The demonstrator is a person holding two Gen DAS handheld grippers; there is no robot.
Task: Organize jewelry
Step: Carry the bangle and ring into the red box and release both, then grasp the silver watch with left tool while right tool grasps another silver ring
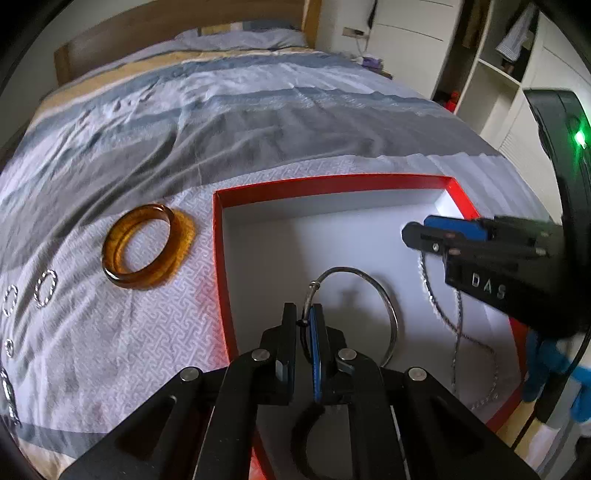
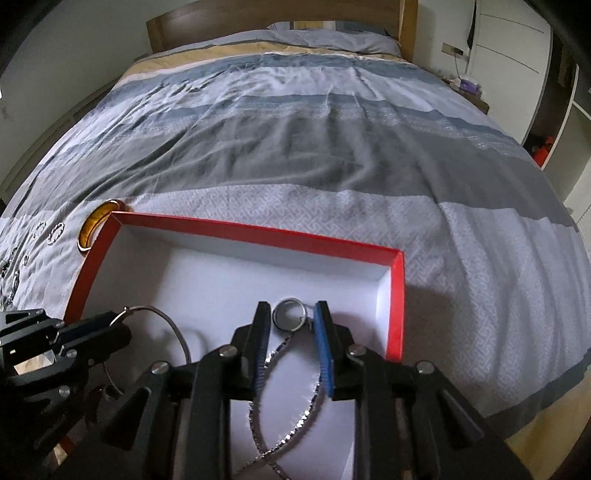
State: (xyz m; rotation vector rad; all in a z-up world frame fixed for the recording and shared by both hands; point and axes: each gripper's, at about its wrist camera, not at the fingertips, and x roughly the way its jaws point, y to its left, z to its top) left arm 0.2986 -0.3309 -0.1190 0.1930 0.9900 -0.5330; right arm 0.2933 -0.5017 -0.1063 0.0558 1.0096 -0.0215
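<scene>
Left gripper (image 1: 303,319) clenched on silver bangle (image 1: 373,280), held over red box (image 1: 332,182) floor for placing. Right gripper (image 2: 290,323) released, straddling chain necklace (image 2: 295,424) near right edge.

bed (image 2: 295,147): striped grey-blue duvet | wooden headboard (image 2: 273,11) | white wardrobe (image 1: 410,33)

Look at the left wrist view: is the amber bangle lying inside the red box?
No. The amber bangle lies on the bedspread, left of the red box.
</scene>
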